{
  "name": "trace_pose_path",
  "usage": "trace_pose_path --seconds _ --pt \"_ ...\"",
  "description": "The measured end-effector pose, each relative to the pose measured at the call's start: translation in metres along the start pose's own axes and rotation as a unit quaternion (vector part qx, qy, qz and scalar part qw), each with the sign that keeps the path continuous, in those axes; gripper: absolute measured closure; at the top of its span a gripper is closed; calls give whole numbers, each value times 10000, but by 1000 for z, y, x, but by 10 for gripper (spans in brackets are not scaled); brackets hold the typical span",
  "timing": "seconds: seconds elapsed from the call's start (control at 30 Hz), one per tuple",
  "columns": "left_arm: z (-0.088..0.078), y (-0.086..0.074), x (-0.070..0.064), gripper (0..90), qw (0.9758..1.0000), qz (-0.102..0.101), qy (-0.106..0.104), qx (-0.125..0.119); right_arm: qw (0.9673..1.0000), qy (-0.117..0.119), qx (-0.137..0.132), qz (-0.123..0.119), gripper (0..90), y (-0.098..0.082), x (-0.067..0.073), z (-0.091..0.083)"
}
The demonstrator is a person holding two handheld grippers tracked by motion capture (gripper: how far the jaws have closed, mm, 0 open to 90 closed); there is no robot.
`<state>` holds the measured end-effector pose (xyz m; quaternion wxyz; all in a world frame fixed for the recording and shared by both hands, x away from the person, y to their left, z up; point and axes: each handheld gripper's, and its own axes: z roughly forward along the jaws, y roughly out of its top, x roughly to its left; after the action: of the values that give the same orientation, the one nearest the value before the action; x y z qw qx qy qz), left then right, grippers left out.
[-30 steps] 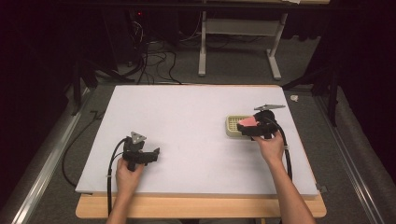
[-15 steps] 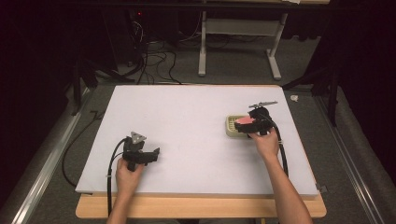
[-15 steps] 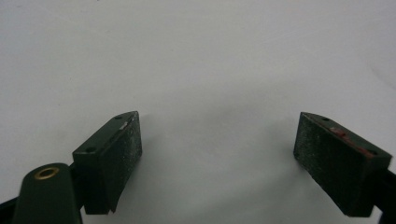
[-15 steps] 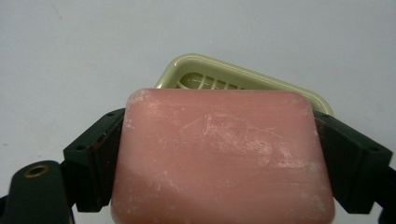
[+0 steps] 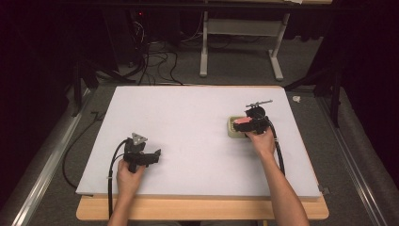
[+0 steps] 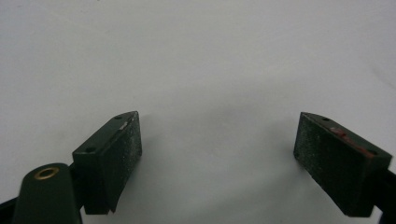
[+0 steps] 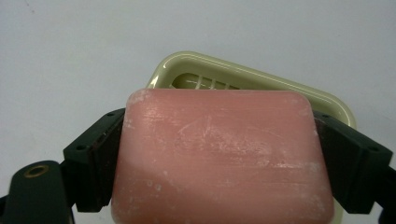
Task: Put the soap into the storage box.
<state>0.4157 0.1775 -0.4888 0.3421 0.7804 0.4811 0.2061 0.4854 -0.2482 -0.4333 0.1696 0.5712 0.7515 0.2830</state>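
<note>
A pink bar of soap (image 7: pixel 224 158) is clamped between the jaws of my right gripper (image 7: pixel 219 163), held just above a cream slatted soap dish (image 7: pixel 261 79). From above, the right gripper (image 5: pixel 244 125) hovers over the soap dish (image 5: pixel 231 129) at the right middle of the white board, with the pink soap (image 5: pixel 242 121) showing in it. My left gripper (image 5: pixel 153 156) rests near the board's front left; its jaws stand wide apart over bare white surface, left gripper (image 6: pixel 217 154) holding nothing.
The white board (image 5: pixel 188 122) lies on a wooden table (image 5: pixel 202 209). Cables trail from both grippers off the front edge. A desk frame (image 5: pixel 240 47) and tangled cables (image 5: pixel 150 61) stand on the floor beyond the board.
The right hand has carried the soap slightly left and forward over the dish. The left gripper has stayed still.
</note>
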Motion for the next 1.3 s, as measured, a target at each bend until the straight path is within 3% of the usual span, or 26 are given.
trace_pose_path --seconds 0.63,0.9,1.3 --pt "0 0 0 157 10000 0 1 -1 9995 103 189 236 131 -1 -5 11" --pt "0 0 0 157 10000 0 1 0 9995 91 -24 303 127 1 -7 3" --pt "0 0 0 157 10000 0 2 0 9995 71 -247 201 124 0 -8 -7"
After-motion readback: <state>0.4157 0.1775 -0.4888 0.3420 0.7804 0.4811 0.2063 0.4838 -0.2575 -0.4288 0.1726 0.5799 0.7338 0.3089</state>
